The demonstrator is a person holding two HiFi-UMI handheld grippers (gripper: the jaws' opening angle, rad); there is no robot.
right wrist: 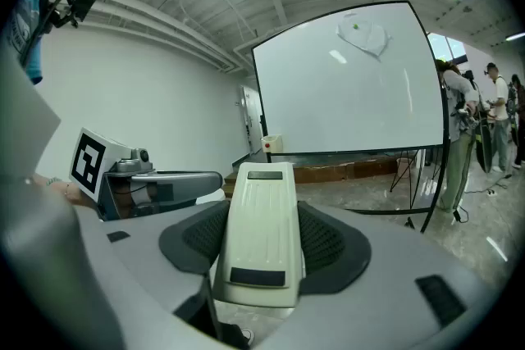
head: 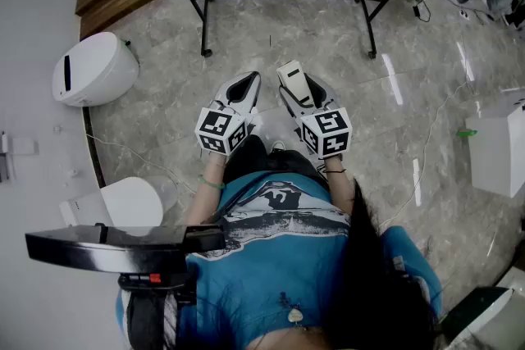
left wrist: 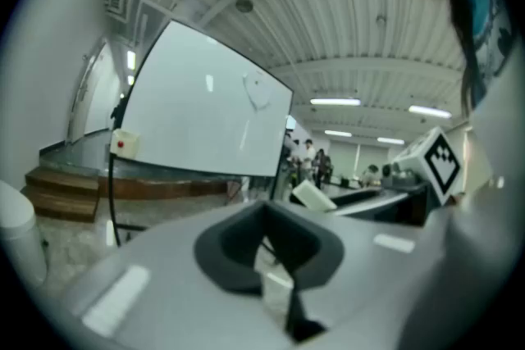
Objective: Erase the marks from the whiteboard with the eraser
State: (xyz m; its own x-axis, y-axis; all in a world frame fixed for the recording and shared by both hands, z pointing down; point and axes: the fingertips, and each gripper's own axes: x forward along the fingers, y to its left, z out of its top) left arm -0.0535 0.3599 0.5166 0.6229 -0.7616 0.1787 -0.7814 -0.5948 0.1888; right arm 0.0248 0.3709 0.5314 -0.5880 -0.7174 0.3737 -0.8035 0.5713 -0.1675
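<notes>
the right gripper [right wrist: 264,246] is clamped on the cream eraser [right wrist: 262,193], which juts forward from between its jaws; the left gripper [left wrist: 271,254] carries nothing, its jaws seemingly drawn together, though the blur there leaves it unsure; the whiteboard [right wrist: 344,86] stands well apart at 12 o'clock, with a faint mark [right wrist: 363,33] near its top edge, at about 1 o'clock; to wipe well, the person should likely step close, raise the eraser, lay its wiping face flat on the mark and press evenly
</notes>
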